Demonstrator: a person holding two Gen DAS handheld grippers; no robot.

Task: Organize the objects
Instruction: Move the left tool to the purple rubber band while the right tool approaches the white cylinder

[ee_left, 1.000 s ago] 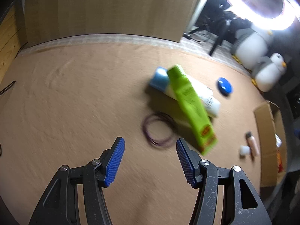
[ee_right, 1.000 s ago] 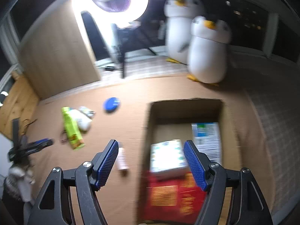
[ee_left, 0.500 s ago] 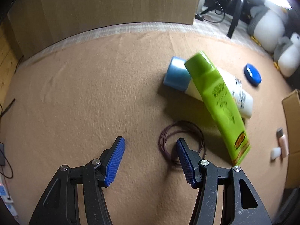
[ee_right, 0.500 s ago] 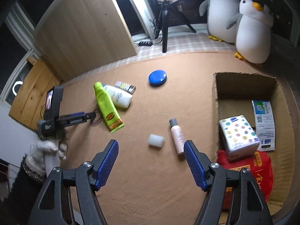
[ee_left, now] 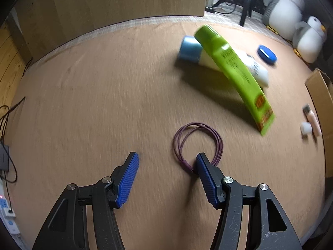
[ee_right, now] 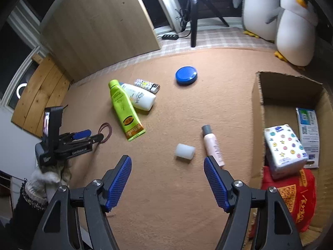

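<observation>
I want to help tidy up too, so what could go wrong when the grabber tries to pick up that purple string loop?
The purple loop is thin and lies flat on the mat, so the open left gripper might close and miss it. One of its fingers already sits at the loop's near edge, so it might push the loop instead. The green tube leans on the white bottle and could slide if bumped.

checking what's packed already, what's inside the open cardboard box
Inside the open cardboard box: a white tissue pack with coloured dots lying partly on a red printed pouch, and a flat blue-and-white packet. Anything beneath them is hidden.
</observation>
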